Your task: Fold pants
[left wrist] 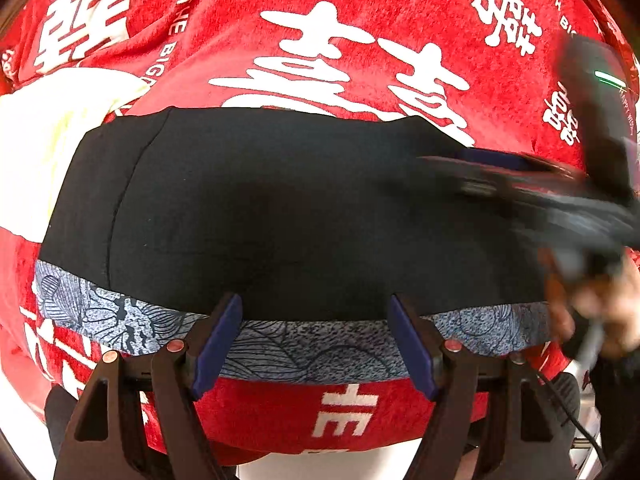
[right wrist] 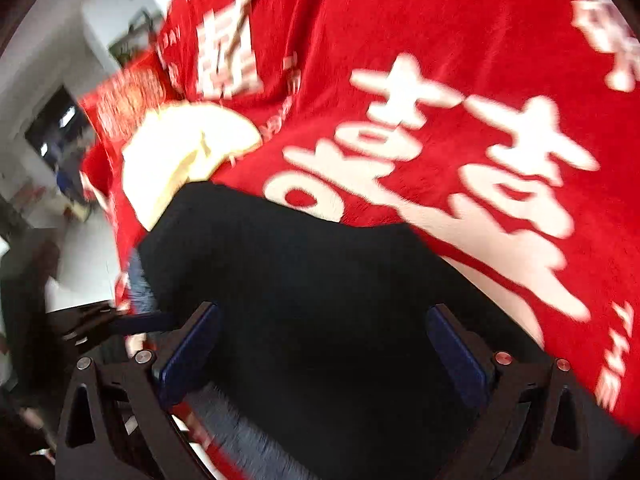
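I read the pants (left wrist: pixel 280 208) as already folded into 1 compact black rectangle, lying flat on the red blanket (left wrist: pixel 360 12) at the centre of the left wrist view. A patterned grey band (left wrist: pixel 304 348), probably the waistband, runs along its 6 o'clock edge. My judgement: most of the folding is done; at most 1 more fold or a final smoothing remains.

Left gripper (left wrist: pixel 316 344): fingers apart, nothing between them, hovering over the grey band at 6 o'clock.

Right gripper (right wrist: pixel 324 360): fingers spread wide over the black cloth, pads not pressing on it as far as I can tell. That view is blurred.

Count: 1 pair of pants, 1 red blanket, 2 grippers, 1 pale yellow cloth (left wrist: pixel 44 148) at 9 o'clock, touching the pants' corner.
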`<state>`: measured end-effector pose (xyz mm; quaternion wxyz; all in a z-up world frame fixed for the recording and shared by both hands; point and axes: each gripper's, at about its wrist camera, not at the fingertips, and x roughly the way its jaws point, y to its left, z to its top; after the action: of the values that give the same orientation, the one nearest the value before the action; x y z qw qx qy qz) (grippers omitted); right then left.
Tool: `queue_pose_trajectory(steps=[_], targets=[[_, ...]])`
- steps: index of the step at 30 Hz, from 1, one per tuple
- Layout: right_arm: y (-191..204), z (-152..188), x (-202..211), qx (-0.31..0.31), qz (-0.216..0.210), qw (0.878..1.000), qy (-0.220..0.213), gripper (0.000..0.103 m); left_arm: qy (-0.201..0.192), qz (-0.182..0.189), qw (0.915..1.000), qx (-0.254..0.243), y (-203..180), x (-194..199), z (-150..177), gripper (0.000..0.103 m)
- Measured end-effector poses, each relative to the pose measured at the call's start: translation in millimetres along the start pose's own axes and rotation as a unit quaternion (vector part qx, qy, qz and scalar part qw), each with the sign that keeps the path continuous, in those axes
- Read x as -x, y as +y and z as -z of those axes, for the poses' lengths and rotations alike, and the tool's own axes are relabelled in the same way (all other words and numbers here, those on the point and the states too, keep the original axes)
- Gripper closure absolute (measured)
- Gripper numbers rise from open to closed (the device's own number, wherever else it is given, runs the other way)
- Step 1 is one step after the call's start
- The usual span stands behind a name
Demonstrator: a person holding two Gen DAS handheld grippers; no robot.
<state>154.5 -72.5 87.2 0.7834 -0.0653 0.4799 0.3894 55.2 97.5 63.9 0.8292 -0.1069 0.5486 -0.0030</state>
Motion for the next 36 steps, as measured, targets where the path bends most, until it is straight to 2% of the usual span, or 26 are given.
queue_pose_trajectory(steps=[1, 2, 6, 8, 11, 12, 14, 16, 18, 20, 23, 25, 28, 31, 33, 34, 36], targets=[[-5, -5, -20, 0.003, 0.033, 0.999, 0.025, 0.0, -0.001, 0.002, 1.0, -0.001, 1, 0, 0, 0.025], [-11, -6, -31, -0.001, 0.047, 0.998, 0.043, 0.0, -0.003, 0.001, 1.0, -0.003, 1, 0, 1, 0.025], [-11, -8, -17, -0.007, 0.087, 0.996, 0.014, 0.0, -0.005, -0.006, 0.9999, -0.008, 0, 1, 1, 0.025], [-5, 0, 5, 0.002, 0.083, 0.997, -0.003, 0.0, -0.007, 0.0, 1.0, -0.002, 2, 3, 1, 0.025], [-5, 36, 32, -0.003, 0.085, 0.996, -0.01, 0.0, -0.006, 0.008, 0.9999, 0.009, 6, 1, -1, 0.025], [-6, 53, 39, -0.001, 0.098, 0.995, -0.005, 0.0, -0.007, 0.004, 0.9999, 0.007, 4, 0, -1, 0.025], [-8, 85, 43, 0.005, 0.137, 0.99, 0.016, 0.0, -0.009, -0.009, 0.9999, -0.005, -2, -1, 0, 0.022], [-17, 116, 42, 0.009, 0.194, 0.98, 0.046, 0.0, -0.011, -0.022, 0.9996, -0.013, -6, -3, 2, 0.022], [-38, 144, 58, -0.042, 0.183, 0.982, 0.03, 0.0, -0.013, -0.027, 0.9993, -0.021, -8, -4, 4, 0.022], [-62, 167, 77, -0.084, 0.208, 0.974, 0.024, 0.0, -0.013, -0.025, 0.9993, -0.026, -6, -4, 4, 0.022], [-96, 194, 103, -0.128, 0.223, 0.966, 0.01, 0.0, -0.01, -0.013, 0.9996, -0.025, 1, -3, 3, 0.022], [-117, 205, 117, -0.148, 0.231, 0.962, 0.005, 0.0, -0.008, -0.022, 0.9996, -0.017, 9, -2, 3, 0.022], [-150, 222, 142, -0.196, 0.209, 0.958, -0.021, 0.0, 0.002, -0.038, 0.9991, 0.021, 37, -3, 3, 0.022], [-177, 241, 156, -0.222, 0.237, 0.946, -0.01, 0.0, 0.003, -0.037, 0.9976, 0.058, 66, -1, 3, 0.022], [-199, 260, 167, -0.259, 0.231, 0.938, -0.017, 0.0, 0.006, -0.026, 0.9972, 0.07, 79, 0, 2, 0.022], [-210, 270, 174, -0.285, 0.233, 0.93, -0.021, 0.0, 0.009, -0.027, 0.9968, 0.075, 81, 0, 1, 0.022], [-229, 289, 194, -0.347, 0.248, 0.904, -0.032, 0.0, 0.004, -0.056, 0.9952, 0.081, 78, 6, -1, 0.022]])
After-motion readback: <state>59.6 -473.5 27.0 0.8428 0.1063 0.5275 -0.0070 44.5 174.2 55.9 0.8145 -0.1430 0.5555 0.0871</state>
